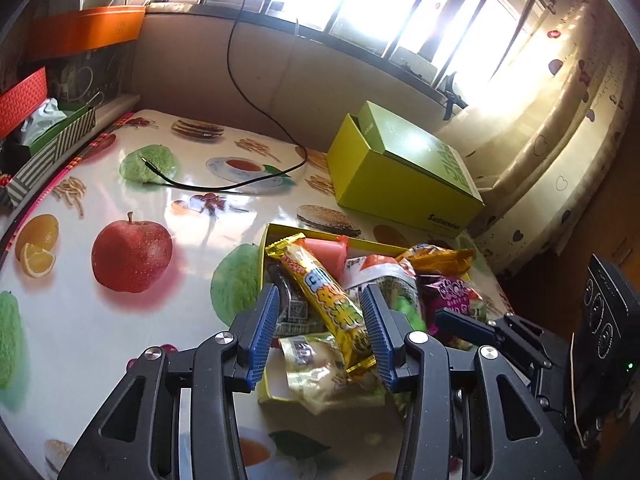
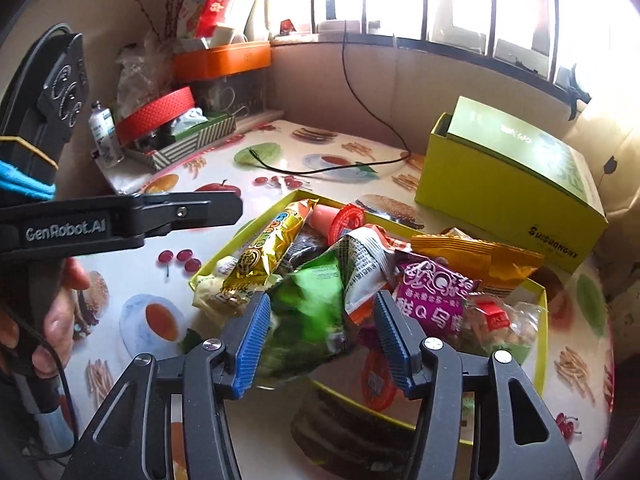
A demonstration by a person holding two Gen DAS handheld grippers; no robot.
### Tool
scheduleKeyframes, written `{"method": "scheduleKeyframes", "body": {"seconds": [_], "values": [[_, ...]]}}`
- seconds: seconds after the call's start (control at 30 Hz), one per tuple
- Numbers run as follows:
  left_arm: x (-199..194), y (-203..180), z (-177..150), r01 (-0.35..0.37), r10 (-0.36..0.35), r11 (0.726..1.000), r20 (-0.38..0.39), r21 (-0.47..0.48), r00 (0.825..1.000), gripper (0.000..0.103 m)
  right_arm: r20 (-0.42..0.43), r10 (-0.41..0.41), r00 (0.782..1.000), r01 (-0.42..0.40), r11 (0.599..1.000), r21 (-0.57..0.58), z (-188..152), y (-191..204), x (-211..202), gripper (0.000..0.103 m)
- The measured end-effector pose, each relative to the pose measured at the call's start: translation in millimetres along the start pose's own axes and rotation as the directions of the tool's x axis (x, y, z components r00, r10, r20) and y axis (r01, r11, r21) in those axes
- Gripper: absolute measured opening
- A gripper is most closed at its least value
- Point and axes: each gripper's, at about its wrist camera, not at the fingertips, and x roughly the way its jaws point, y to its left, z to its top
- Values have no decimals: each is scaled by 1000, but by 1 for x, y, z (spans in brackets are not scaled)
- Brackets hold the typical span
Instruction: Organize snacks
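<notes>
left gripper [image 1: 320, 320] fingers apart over yellow bar [image 1: 328, 300] | right gripper [image 2: 324, 340] apart, green packet [image 2: 312, 312] seemingly loose

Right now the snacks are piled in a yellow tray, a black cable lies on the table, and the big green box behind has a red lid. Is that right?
Not quite. The big box has a green lid, not a red one; the right wrist view shows it. The snacks do sit in the yellow tray, and the black cable does lie on the table.
</notes>
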Motion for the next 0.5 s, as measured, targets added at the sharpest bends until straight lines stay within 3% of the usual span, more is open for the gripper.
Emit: {"method": "scheduleKeyframes", "body": {"seconds": [0.27, 0.5], "values": [[-20, -14, -20, -16, 17, 998, -8, 55, 1000, 45, 15, -18, 1000, 17, 999, 41, -15, -1, -32, 55], [-23, -34, -55, -34, 43, 990, -64, 134, 997, 45, -30, -53, 998, 56, 992, 113, -43, -7, -48, 58]]}}
